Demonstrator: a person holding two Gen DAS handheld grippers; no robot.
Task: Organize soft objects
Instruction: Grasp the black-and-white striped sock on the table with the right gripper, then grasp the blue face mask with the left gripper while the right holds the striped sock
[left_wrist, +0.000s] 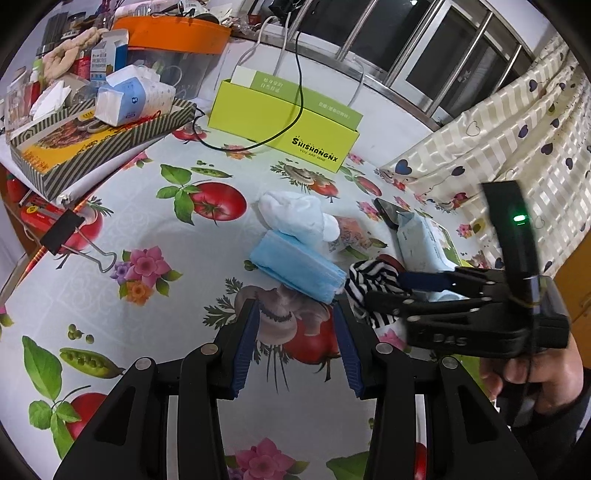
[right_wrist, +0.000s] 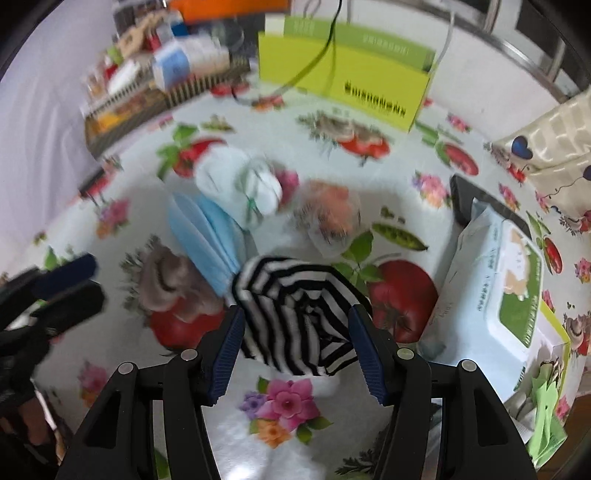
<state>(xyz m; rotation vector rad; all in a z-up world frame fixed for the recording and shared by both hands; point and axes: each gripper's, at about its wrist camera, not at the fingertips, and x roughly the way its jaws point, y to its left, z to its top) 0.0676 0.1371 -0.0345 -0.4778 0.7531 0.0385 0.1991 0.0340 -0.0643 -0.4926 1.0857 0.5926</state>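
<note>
A black-and-white striped sock (right_wrist: 295, 317) lies bunched on the flowered tablecloth (left_wrist: 166, 236). My right gripper (right_wrist: 295, 314) is open with its jaws on either side of the sock. The sock also shows in the left wrist view (left_wrist: 369, 284), under the right gripper (left_wrist: 391, 291). A stack of blue face masks (left_wrist: 299, 269) lies beside it, with a white-and-blue sock bundle (left_wrist: 295, 218) just behind. My left gripper (left_wrist: 295, 310) is open and empty, just short of the masks.
A wet-wipes pack (right_wrist: 491, 280) lies to the right over a phone (right_wrist: 461, 199). A small printed packet (right_wrist: 332, 214) sits behind the striped sock. A lime-green box (left_wrist: 288, 125) with cables stands at the back. Cluttered boxes (left_wrist: 92, 136) fill the far left.
</note>
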